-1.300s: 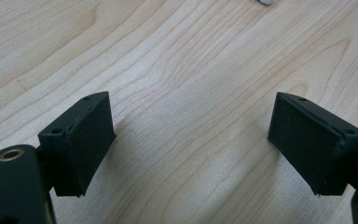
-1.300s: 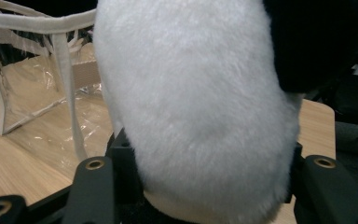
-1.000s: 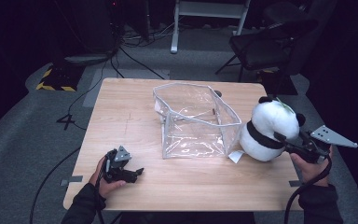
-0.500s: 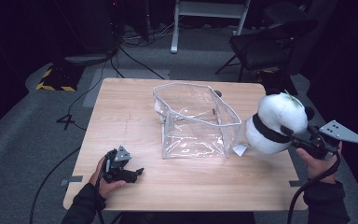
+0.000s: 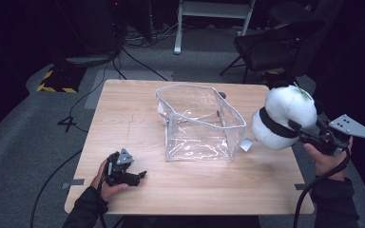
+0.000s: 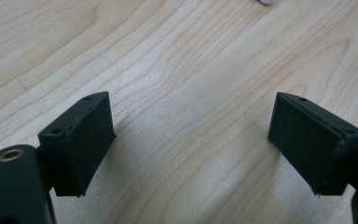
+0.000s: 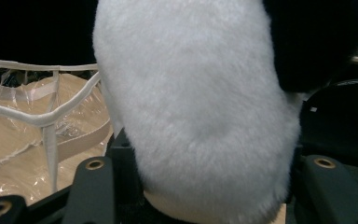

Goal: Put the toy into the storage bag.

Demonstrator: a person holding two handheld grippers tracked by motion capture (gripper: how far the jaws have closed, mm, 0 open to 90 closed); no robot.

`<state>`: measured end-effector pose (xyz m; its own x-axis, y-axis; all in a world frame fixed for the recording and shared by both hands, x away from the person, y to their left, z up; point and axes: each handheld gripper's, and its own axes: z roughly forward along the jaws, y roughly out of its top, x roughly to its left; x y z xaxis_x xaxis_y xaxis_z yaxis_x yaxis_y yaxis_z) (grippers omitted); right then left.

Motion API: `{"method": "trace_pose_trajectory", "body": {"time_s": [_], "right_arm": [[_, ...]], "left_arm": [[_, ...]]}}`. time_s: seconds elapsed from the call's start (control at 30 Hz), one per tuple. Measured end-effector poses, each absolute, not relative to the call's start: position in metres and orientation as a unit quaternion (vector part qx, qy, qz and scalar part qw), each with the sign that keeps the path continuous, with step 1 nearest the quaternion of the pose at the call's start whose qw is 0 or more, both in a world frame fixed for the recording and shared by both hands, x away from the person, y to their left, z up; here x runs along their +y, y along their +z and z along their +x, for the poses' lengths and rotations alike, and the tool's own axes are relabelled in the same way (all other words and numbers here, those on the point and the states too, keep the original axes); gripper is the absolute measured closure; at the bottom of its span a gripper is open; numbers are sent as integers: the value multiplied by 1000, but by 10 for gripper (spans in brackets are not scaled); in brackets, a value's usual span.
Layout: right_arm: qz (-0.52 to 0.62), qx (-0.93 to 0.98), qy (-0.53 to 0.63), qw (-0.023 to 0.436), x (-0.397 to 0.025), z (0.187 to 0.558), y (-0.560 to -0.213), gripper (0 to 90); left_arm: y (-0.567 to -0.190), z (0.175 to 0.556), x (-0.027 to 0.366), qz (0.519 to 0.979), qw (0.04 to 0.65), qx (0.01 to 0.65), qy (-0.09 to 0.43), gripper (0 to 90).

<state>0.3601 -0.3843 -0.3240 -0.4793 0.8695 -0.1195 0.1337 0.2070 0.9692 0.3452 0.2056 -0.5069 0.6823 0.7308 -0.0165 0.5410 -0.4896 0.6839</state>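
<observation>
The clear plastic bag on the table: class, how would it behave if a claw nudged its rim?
The clear plastic bag looks thin and crinkled, so its wall would probably buckle. Standing empty on the table, it likely slides or tips easily.

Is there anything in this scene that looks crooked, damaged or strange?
Nothing is spilled or broken. The clear plastic bag stands open on the table, its rim bent and uneven, with creased walls. The right gripper holds the panda plush in the air beside it. The left gripper rests open.
</observation>
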Motion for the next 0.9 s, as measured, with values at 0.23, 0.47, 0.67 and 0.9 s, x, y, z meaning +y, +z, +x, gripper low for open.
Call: {"method": "trace_pose_trajectory", "body": {"time_s": [0.23, 0.47, 0.67, 0.9], "right_arm": [[353, 690, 512, 370, -378, 361, -311, 449], [349, 685, 515, 380, -375, 361, -300, 450], [341, 683, 515, 390, -372, 362, -287, 450], [328, 682, 516, 401, -364, 362, -270, 450]], "left_arm": [[-507, 345, 206, 852, 340, 373, 139, 143], [-507, 345, 206, 852, 340, 373, 139, 143], [-507, 345, 206, 852, 341, 373, 139, 143], [-507, 345, 206, 852, 341, 373, 139, 143]]}}
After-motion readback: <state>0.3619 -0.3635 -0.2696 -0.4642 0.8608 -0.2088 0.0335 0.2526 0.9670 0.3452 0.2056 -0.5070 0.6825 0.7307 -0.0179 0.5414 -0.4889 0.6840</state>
